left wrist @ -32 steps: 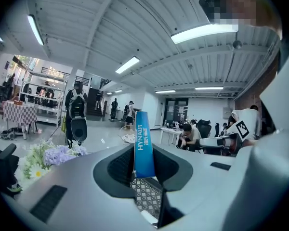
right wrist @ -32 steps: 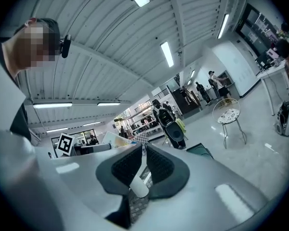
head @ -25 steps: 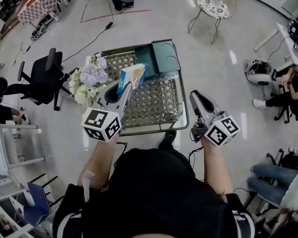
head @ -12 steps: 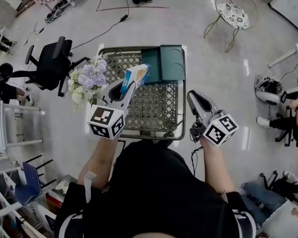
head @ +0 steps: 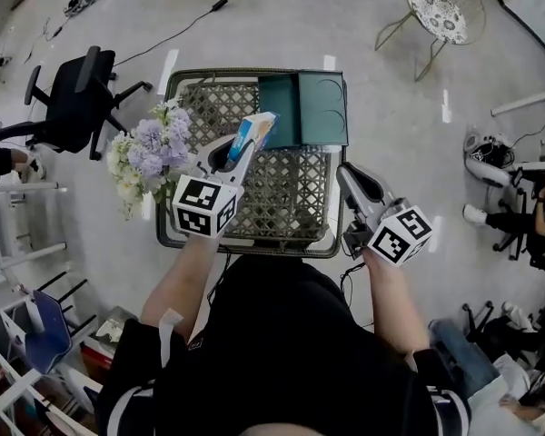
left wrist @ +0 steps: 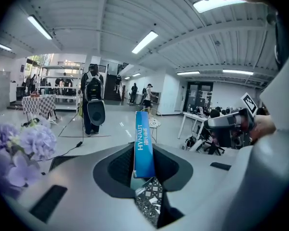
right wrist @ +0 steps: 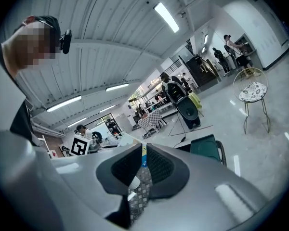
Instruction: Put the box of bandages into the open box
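The bandage box [head: 255, 133], blue and white with a yellow patch, is held upright above the wicker lattice table [head: 282, 193]. My left gripper [head: 242, 149] is shut on its lower end. In the left gripper view the box's blue edge [left wrist: 144, 142] stands between the pads of the left gripper [left wrist: 144, 154]. The open box [head: 302, 109], dark green with its lid folded out, lies at the table's far right corner, just beyond the bandage box. My right gripper [head: 346, 176] hovers over the table's right rim, shut and empty; the right gripper [right wrist: 143, 164] looks toward the green box [right wrist: 205, 146].
A bunch of white and lilac flowers [head: 145, 155] sits at the table's left edge, close to my left gripper. A black office chair [head: 73, 107] stands further left and a round wire chair [head: 443, 12] at the far right. People sit at the right.
The person has stepped closer to the table, so it sits higher and nearer in view. The left gripper still holds the bandage box over the lattice; the right gripper keeps its place.
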{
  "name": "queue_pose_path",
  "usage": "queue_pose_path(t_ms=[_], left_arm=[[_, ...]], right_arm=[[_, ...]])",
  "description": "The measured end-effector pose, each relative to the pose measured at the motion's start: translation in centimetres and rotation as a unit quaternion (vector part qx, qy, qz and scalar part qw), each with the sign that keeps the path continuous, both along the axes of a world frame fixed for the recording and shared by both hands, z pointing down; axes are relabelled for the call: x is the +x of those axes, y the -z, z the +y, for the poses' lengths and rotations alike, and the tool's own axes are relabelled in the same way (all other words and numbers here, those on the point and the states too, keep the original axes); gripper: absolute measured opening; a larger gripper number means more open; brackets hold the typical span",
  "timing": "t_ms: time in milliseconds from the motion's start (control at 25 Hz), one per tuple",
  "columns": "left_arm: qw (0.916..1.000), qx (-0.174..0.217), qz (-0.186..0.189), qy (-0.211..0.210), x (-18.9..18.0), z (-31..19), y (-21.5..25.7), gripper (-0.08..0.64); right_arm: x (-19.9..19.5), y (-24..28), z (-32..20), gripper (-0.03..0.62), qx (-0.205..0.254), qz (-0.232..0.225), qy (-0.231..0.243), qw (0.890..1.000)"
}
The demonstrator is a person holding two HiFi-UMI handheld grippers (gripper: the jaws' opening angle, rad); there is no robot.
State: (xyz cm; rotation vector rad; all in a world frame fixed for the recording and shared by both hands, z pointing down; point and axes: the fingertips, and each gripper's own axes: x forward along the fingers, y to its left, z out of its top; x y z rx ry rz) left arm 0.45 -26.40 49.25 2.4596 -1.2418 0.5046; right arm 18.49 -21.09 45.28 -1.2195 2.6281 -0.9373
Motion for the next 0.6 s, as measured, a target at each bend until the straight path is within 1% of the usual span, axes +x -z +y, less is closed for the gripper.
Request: queue_pose_path(t_ms=[160,280,440,600], left_arm=[[0.9996,-0.026,0.001,-0.013,0.8,-1.8,-3.1,0.086],[0.9988,-0.038,-0.01,-0.028,1.6,-2.7,-5.3,0.087],[0.9968,-0.05,-0.04,-0.049,2.6,-3.9,-8.5,0.087],[0.9919,-0.054,-0.086,-0.077,3.7,-4.9,-11.9,0.087]], right_arm=[[-0.2,-2.2,-1.2,0.038,-0.027,0.006,-0.004,1.0],[0.1,-3.6,-1.7,0.038,-0.042,0.006,-0.013,0.999],[0.7,-5.4,-2.0,0.038,-0.061,0.006,-0.022,0.998],[1.8,-6.9,-2.2,0.038,-0.076,0.007,-0.034,0.996]])
